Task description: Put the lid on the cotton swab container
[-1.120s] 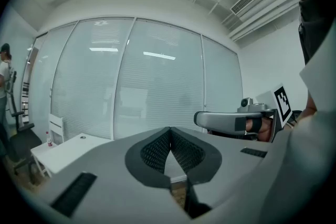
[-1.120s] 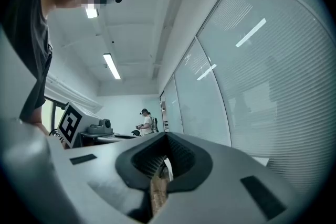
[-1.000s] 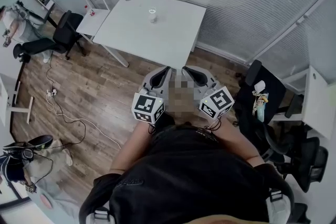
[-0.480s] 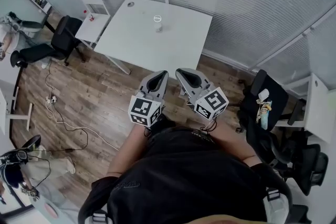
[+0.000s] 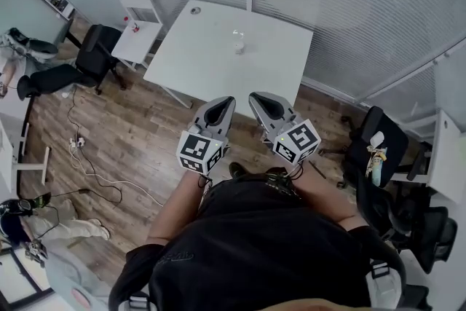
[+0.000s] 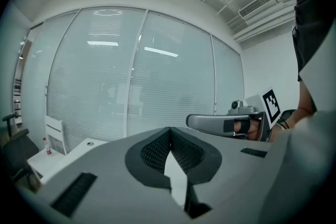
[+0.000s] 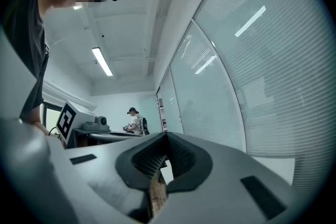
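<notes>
A small clear cotton swab container [image 5: 238, 41] stands near the middle of the white table [image 5: 218, 65]. Its round lid [image 5: 195, 10] lies apart from it, at the table's far left corner. My left gripper [image 5: 224, 103] and right gripper [image 5: 256, 98] are side by side over the wood floor, short of the table's near edge. Both are shut and hold nothing. In the left gripper view the jaws [image 6: 169, 131] meet at the tip, with the lid [image 6: 89, 142] small at the left and the right gripper [image 6: 226, 124] beside. The right gripper view shows its own jaws [image 7: 167, 137] pressed together.
A small white side table [image 5: 140, 36] and a black office chair [image 5: 91, 58] stand left of the table. More black chairs [image 5: 378, 149] crowd the right. Cables [image 5: 95, 171] trail over the wood floor. A person [image 7: 135, 120] stands far off in the right gripper view.
Both grippers have come closer to the table, still side by side and shut. The table, container and lid now sit lower and further right in the head view.
</notes>
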{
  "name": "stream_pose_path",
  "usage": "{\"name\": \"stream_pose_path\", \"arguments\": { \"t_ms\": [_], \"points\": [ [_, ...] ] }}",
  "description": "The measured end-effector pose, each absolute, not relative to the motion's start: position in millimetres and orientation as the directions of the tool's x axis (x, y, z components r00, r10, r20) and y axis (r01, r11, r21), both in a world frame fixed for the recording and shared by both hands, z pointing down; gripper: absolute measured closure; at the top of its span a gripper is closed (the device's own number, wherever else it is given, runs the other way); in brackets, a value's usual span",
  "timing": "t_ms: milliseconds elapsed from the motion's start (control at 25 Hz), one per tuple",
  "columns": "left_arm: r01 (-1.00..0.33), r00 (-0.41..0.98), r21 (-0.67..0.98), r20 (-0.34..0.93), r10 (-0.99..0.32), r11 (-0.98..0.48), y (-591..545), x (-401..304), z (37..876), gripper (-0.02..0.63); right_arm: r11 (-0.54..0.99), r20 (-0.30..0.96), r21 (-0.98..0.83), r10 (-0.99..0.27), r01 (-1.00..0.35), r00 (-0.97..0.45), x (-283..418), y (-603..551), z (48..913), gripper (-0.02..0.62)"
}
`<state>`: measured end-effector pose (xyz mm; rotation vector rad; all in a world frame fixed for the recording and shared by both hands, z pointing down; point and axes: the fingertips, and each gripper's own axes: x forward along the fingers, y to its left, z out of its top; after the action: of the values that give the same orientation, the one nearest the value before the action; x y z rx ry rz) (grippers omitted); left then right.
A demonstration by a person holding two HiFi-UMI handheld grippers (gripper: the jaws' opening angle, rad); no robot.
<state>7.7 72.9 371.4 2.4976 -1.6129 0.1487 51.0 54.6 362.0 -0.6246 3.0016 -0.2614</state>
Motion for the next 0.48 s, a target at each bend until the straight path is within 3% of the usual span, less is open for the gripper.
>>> {"name": "stream_pose_path", "arguments": {
  "t_ms": [480],
  "points": [
    [-0.923,0.383,0.107,0.2,-0.902,-0.369,32.2,-19.9,389.0,0.591,0.918,0.025,-0.194,-0.349,-0.347,-0.937,17.6,9.3,382.3,0.574]
  ]
}}
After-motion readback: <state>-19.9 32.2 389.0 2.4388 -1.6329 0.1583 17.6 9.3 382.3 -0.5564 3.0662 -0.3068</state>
